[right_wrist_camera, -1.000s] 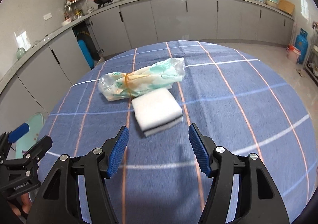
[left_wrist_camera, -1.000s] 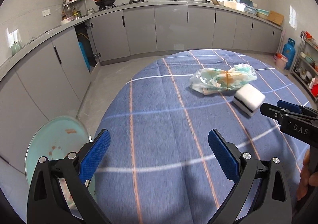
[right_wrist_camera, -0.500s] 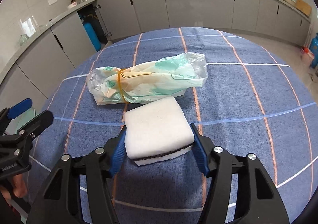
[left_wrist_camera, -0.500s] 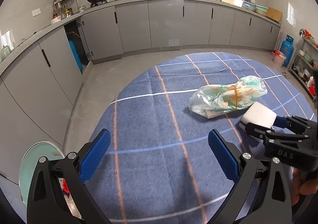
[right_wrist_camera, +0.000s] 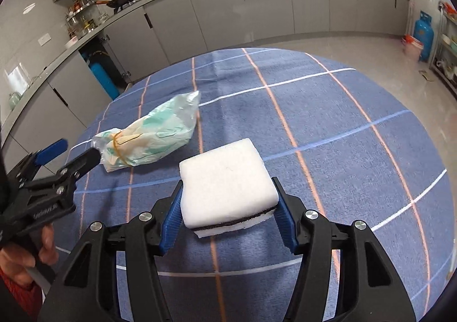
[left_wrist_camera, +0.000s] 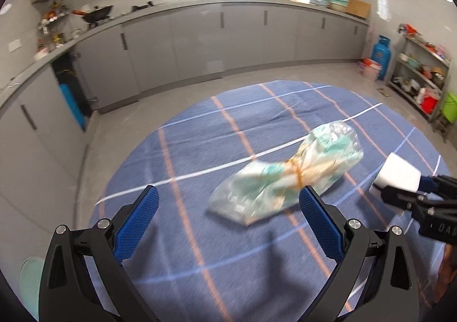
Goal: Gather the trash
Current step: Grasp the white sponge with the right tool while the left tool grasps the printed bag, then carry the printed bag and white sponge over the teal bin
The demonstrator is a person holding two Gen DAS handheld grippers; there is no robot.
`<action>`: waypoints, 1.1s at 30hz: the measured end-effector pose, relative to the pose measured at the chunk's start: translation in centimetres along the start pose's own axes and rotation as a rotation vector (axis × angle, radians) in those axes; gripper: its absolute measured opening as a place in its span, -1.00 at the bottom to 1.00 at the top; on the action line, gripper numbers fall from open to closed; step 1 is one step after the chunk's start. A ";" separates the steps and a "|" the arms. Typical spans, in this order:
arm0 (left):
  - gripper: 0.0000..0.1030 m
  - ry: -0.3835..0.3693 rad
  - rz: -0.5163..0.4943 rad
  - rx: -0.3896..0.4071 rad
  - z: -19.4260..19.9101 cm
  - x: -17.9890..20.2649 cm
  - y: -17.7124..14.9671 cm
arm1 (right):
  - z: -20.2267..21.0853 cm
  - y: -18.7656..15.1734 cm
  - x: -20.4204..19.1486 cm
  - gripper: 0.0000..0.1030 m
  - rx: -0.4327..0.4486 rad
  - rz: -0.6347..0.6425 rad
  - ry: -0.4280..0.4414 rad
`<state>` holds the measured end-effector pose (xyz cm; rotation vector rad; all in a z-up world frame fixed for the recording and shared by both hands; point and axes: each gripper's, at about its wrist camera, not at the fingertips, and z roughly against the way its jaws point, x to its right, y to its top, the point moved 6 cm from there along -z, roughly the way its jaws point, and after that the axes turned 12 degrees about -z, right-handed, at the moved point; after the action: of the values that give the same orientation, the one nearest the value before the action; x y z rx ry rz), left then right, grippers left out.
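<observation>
R hand-held gripper has its blue pads pressed on both sides of the white sponge, holding it above the blue plaid surface; jaws closed in on it within the last sec. Sponge is white w/ a dark scrub layer near the bottom; no print on it.

L hand-held gripper is spread wide, nothing between the pads, pointing down at the surface. The plastic bag, clear w/ green and tan stuff inside and an orange rubber band round the middle, lies on the surface just ahead of the L gripper's right-side finger, partly behind its tip in the left wrist view. Printing on the bag is too blurred to read.

Writing: the R gripper body in the left wrist view shows pale letters, approx "DAS", cut off at the frame edge. L gripper body in the right wrist view has a small white label, unreadable.

Pale green bin edge at lower left, off the surface.
</observation>
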<state>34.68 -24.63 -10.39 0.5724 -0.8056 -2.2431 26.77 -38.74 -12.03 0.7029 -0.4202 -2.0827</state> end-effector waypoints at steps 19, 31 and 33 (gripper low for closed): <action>-0.39 -0.167 0.029 -0.057 -4.2 2.5 -0.5 | -1.4 -0.7 -0.1 0.14 0.007 0.018 -0.046; -0.42 -0.058 0.085 0.003 3.5 1.7 -4.6 | 1.5 -2.8 -2.5 0.12 0.059 0.022 0.017; -0.42 -0.031 0.090 0.011 5.0 1.3 -5.2 | 2.1 -3.4 -3.2 0.12 0.061 0.023 0.034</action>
<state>28.51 -20.66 -10.65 0.4979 -0.8432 -2.1711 24.79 -34.08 -11.14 0.7652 -0.4725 -2.0405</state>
